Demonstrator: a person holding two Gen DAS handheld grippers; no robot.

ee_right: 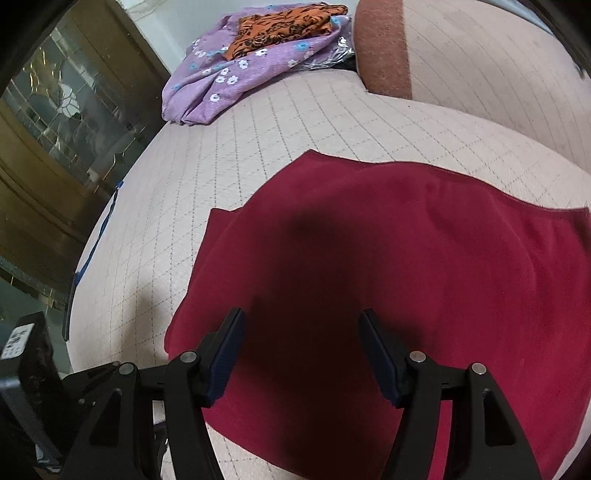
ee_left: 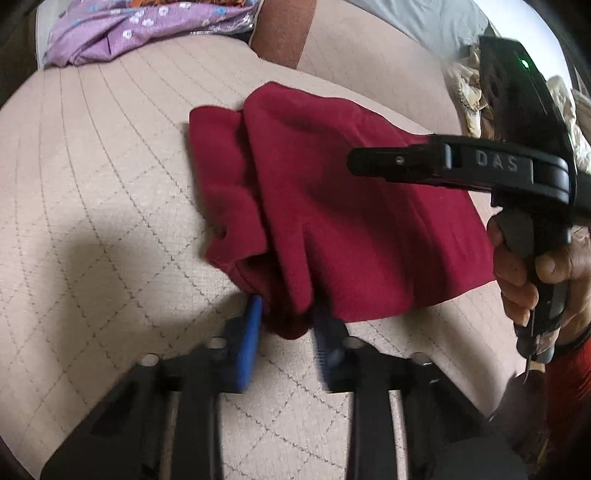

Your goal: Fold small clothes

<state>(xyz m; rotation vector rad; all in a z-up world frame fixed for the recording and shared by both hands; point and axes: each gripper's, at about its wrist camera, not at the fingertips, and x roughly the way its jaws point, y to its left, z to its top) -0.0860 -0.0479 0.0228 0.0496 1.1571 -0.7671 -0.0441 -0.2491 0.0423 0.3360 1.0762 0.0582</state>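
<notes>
Left wrist view: the left gripper (ee_left: pixel 288 325) at lower centre pinches a bunched corner of the red cloth (ee_left: pixel 332 206), which spreads up across the middle over the quilted cushion (ee_left: pixel 110 192).

Right wrist view: the right gripper (ee_right: pixel 301 354) hangs wide apart over the cloth's (ee_right: pixel 424 258) lower centre, gripping nothing.

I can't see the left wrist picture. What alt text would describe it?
The left gripper pinches a bunched edge of a dark red garment lying on a quilted beige cushion. At right, a hand holds the right gripper over the cloth. Purple floral fabric lies at the back.
</notes>
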